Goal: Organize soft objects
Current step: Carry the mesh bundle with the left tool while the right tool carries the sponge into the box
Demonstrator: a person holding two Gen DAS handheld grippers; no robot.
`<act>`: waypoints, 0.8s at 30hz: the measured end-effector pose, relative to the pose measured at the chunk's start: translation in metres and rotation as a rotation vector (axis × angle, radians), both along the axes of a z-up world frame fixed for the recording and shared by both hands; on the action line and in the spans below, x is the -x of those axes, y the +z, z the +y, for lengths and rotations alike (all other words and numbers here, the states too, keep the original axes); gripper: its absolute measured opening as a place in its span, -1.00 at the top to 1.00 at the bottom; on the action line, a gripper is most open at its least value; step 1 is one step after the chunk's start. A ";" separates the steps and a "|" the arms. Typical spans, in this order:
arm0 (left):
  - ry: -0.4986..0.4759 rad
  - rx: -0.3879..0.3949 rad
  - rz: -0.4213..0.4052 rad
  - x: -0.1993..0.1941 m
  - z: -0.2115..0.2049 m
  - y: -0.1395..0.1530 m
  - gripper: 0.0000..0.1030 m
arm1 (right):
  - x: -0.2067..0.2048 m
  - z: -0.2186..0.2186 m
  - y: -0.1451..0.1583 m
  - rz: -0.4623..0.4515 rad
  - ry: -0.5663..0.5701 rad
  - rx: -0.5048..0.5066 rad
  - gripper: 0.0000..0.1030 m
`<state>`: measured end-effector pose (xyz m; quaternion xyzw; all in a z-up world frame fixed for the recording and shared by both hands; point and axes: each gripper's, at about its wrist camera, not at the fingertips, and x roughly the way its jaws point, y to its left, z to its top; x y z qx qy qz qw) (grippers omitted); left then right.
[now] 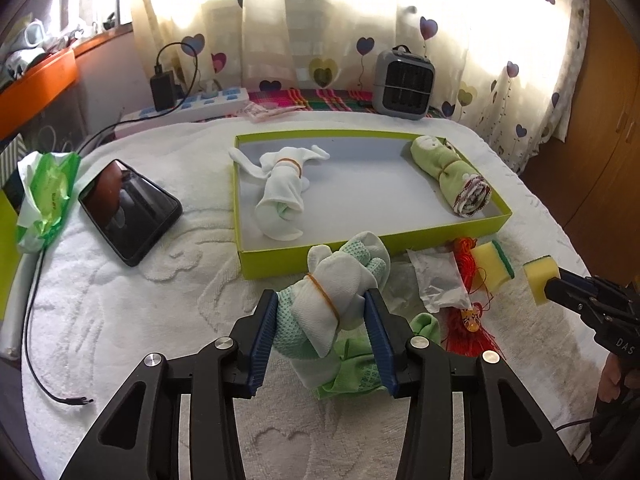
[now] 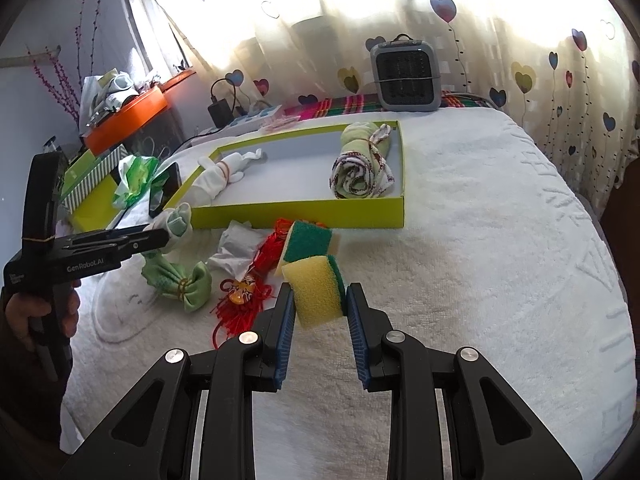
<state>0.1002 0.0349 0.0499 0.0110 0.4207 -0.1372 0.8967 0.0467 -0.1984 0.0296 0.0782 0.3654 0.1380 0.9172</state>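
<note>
Left wrist, sock bundle [image 1: 336,300] between tool [image 1: 322,312] pads

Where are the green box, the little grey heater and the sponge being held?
green box [image 1: 404,245], left wrist view, near front wall.
grey heater [image 2: 406,76], right wrist view, front grille.
held sponge [image 2: 318,294], right wrist view, yellow face.

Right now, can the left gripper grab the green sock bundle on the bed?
Probably not yet: the left gripper is already shut on the white sock bundle, which fills it. The green sock bundle lies uncovered just beneath.
</note>
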 end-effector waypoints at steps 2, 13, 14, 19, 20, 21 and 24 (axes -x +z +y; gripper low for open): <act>-0.001 0.010 -0.006 0.000 0.000 0.004 0.18 | 0.000 0.001 0.004 -0.011 0.000 0.003 0.47; 0.002 0.020 -0.038 -0.005 -0.001 0.023 0.17 | -0.013 0.008 0.025 -0.060 0.014 0.009 0.47; 0.003 0.026 -0.041 -0.005 -0.001 0.025 0.17 | -0.014 0.008 0.026 -0.063 0.016 0.010 0.47; 0.016 0.037 -0.044 -0.009 0.005 0.030 0.17 | -0.019 0.012 0.031 -0.074 0.024 0.017 0.47; 0.017 0.035 -0.044 -0.010 0.005 0.030 0.17 | -0.021 0.012 0.032 -0.075 0.027 0.017 0.47; 0.018 0.035 -0.044 -0.011 0.005 0.031 0.17 | -0.022 0.013 0.032 -0.074 0.028 0.017 0.47; 0.020 0.039 -0.042 -0.016 0.005 0.034 0.17 | -0.027 0.014 0.034 -0.076 0.031 0.023 0.47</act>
